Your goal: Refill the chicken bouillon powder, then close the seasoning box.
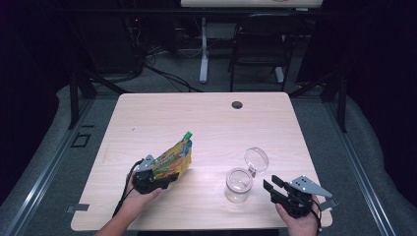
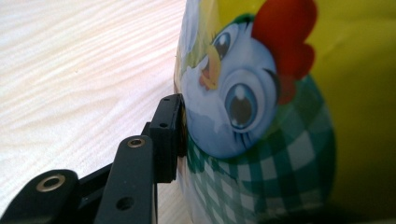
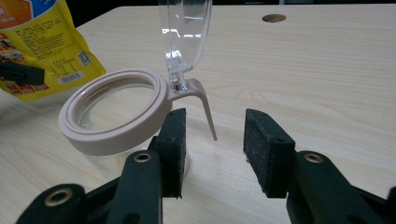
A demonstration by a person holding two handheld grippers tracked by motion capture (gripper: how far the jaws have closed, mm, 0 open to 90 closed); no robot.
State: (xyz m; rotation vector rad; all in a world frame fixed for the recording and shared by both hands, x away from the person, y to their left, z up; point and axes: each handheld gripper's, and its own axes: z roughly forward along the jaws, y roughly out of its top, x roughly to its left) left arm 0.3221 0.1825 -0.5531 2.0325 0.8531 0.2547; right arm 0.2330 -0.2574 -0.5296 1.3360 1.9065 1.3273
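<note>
left gripper [image 1: 162,178] clamps a yellow pouch [image 1: 174,157] beside the open jar [image 1: 239,185]; right gripper [image 1: 270,189] gapes empty; next, likely steadying the jar.

table [image 1: 206,118]: pale wood-grain laminate, matt, smooth | pouch [image 1: 173,158]: glossy printed plastic film, slightly creased | jar [image 1: 238,186]: clear glossy glass or plastic, cannot tell which; rim collar matt beige plastic | lid [image 1: 256,159]: clear shiny plastic, at the jar's 1 o'clock | right gripper [image 3: 212,140]: matt black plastic, rough foam-like pads, metal rivets
</note>
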